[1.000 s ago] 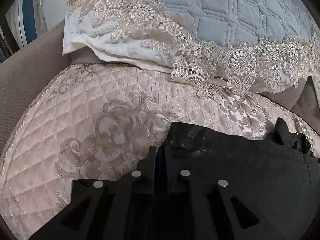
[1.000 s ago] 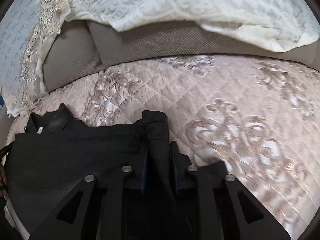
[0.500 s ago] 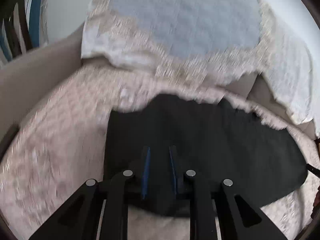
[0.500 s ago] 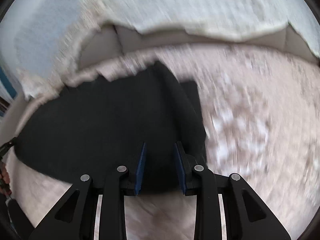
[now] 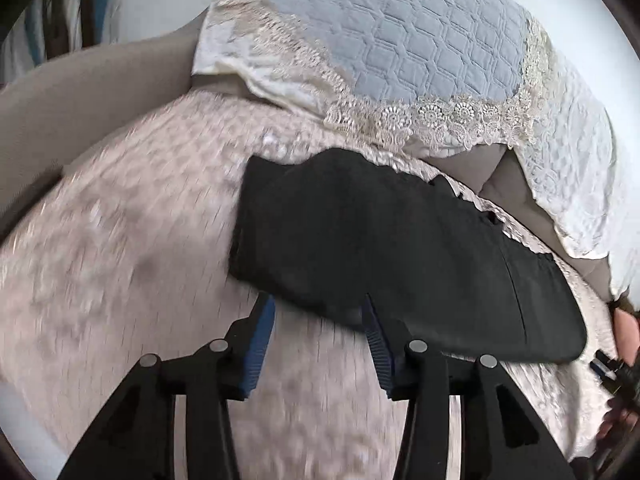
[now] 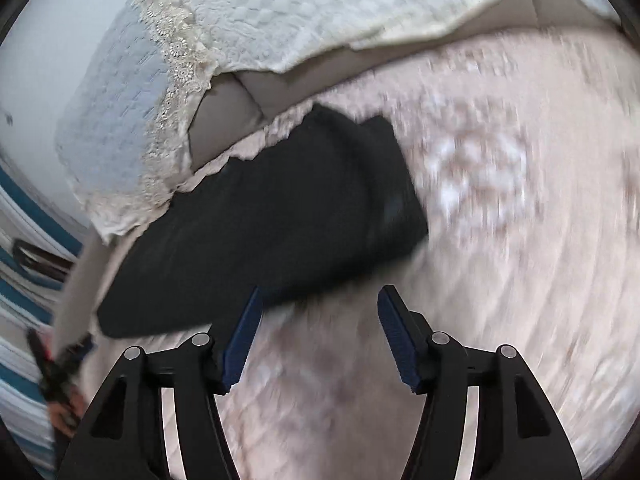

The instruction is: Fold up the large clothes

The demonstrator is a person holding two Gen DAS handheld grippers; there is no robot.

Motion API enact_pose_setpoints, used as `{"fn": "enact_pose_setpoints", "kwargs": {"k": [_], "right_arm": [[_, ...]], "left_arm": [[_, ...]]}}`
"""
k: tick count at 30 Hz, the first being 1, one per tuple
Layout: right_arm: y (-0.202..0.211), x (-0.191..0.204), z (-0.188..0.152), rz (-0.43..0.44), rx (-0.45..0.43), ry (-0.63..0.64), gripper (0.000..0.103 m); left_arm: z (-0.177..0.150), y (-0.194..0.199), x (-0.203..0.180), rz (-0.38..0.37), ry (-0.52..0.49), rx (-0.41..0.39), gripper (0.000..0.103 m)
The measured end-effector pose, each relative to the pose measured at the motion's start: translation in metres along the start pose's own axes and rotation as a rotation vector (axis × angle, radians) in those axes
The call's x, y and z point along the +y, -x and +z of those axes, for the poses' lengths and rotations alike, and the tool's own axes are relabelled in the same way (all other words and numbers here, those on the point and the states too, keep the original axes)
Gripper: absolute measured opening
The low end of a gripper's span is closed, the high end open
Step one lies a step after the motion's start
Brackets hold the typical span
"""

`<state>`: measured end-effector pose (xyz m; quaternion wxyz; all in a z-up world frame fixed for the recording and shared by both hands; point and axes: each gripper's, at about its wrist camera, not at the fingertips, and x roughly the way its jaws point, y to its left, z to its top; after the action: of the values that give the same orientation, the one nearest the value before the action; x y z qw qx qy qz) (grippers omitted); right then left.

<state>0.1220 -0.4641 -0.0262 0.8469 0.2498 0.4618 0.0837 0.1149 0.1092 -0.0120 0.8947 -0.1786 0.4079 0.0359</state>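
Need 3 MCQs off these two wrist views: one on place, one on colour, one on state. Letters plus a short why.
1. Where does the black garment lie?
A. on the pink quilted cover
B. on a wooden floor
C. on a hanger

2. What colour are the gripper pads?
A. red
B. blue
C. yellow

3. What is between the left gripper fingers?
A. a gripped sleeve
B. a pillow
C. nothing gripped

Key:
1 A, the garment rests folded on the cover, below the lace-trimmed pillow.
2 B, blue ribbed pads show in both views.
3 C, its jaws are opening, and the garment edge lies just beyond the tips. The right gripper likewise.
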Motion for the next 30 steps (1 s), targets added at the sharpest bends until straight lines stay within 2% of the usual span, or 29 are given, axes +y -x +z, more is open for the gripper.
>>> {"fn": "enact_pose_setpoints", "kwargs": {"k": [5, 10, 16, 20, 23, 24, 27, 28, 30], "right_arm": [[-0.012, -0.014, -0.019, 0.034, 0.045, -0.107, 0.064], [-0.019, -0.021, 0.003, 0.074, 0.014, -0.184, 0.071], [-0.037, -0.029, 0.025, 0.092, -0.027, -0.275, 0.071], [-0.047, -0.031, 0.032, 0.061, -0.046, -0.297, 0.071], [-0.055, -0.032, 0.036, 0.035, -0.057, -0.315, 0.071], [-0.057, -0.032, 0.038, 0.027, -0.056, -0.32, 0.07], [-0.061, -0.037, 0.043, -0.045, -0.043, -0.33, 0.035], [-0.06, -0.04, 0.044, -0.034, -0.042, -0.337, 0.023], [-0.055, -0.042, 0.045, -0.009, -0.045, -0.34, 0.017]], "left_arm": [[-0.02, -0.003, 0.013, -0.016, 0.031, 0.053, 0.052], [-0.008, -0.02, 0.028, -0.035, 0.164, 0.059, 0.064], [0.011, -0.049, 0.042, -0.051, 0.282, 0.048, 0.067], [0.021, -0.065, 0.041, -0.013, 0.295, 0.029, 0.067], [0.024, -0.073, 0.033, 0.033, 0.251, 0.006, 0.066], [0.025, -0.076, 0.03, 0.054, 0.237, -0.001, 0.063], [0.029, -0.079, 0.027, 0.091, 0.215, -0.006, 0.044], [0.031, -0.079, 0.026, 0.095, 0.211, -0.001, 0.037], [0.036, -0.076, 0.021, 0.104, 0.177, 0.008, 0.026]]}}
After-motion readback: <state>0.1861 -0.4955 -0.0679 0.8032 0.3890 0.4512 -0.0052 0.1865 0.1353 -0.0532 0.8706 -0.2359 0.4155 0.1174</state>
